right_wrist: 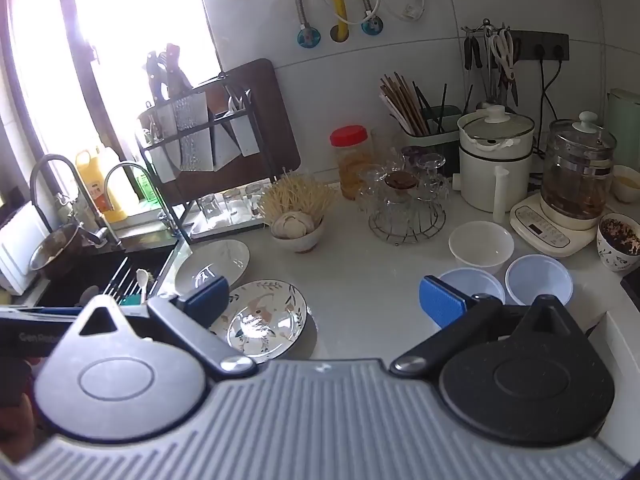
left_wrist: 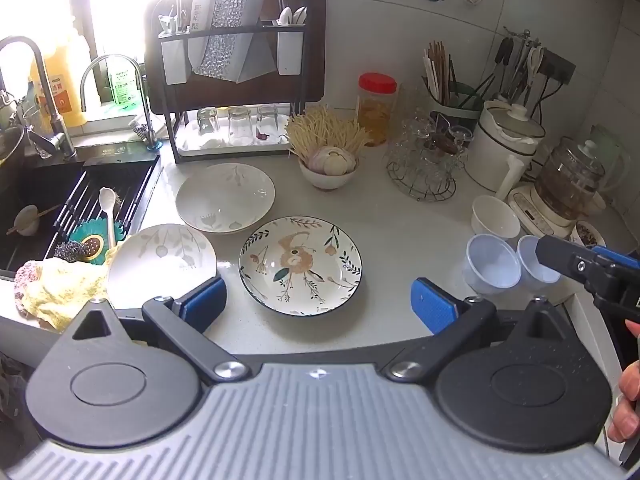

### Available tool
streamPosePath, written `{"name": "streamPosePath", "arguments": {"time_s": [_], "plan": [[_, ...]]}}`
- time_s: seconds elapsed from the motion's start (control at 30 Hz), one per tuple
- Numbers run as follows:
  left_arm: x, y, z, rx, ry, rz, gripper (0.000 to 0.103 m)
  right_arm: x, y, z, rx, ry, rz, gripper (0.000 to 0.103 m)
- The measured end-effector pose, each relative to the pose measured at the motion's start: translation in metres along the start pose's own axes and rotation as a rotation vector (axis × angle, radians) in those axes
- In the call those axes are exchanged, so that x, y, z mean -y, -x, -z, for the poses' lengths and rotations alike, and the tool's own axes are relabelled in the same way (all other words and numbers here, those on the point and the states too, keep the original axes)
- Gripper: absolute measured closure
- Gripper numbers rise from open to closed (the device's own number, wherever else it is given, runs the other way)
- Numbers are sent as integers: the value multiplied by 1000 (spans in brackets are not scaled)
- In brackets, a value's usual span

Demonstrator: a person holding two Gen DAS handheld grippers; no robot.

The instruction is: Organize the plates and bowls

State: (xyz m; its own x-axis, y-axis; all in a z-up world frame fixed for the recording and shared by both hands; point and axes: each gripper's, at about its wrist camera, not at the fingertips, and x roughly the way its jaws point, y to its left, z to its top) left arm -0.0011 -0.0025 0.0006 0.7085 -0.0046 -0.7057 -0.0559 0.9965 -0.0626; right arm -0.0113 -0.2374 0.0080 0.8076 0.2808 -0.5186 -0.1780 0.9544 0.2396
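A floral plate (left_wrist: 300, 266) lies on the white counter (left_wrist: 400, 232), just ahead of my open, empty left gripper (left_wrist: 318, 306). Two pale plates sit to its left: one near the sink (left_wrist: 160, 264), one behind it (left_wrist: 225, 197). Two translucent plastic bowls (left_wrist: 492, 264) (left_wrist: 534, 264) and a white bowl (left_wrist: 494, 216) stand at the right. My right gripper (right_wrist: 324, 300) is open and empty, hovering above the counter between the floral plate (right_wrist: 262, 320) and the plastic bowls (right_wrist: 474, 286) (right_wrist: 538, 278); the white bowl (right_wrist: 480, 246) is behind them. The right gripper also shows in the left wrist view (left_wrist: 580, 268).
A black sink (left_wrist: 60, 208) with a spoon and scrubbers is at the left, a yellow cloth (left_wrist: 60, 288) by it. A dish rack (left_wrist: 236, 72), a bowl of garlic (left_wrist: 330, 168), a red-lidded jar (left_wrist: 376, 108), a wire glass holder (left_wrist: 424, 160), a pot and a kettle (left_wrist: 568, 184) line the back.
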Motion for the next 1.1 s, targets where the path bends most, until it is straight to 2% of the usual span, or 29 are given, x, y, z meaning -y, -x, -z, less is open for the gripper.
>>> {"name": "streamPosePath", "arguments": {"time_s": [0.23, 1.1], "plan": [[-8, -5, 9, -9, 19, 1, 3, -6, 0, 3, 2, 2, -8, 0], [-10, -7, 0, -14, 22, 4, 3, -10, -2, 2, -18, 7, 1, 0]]}}
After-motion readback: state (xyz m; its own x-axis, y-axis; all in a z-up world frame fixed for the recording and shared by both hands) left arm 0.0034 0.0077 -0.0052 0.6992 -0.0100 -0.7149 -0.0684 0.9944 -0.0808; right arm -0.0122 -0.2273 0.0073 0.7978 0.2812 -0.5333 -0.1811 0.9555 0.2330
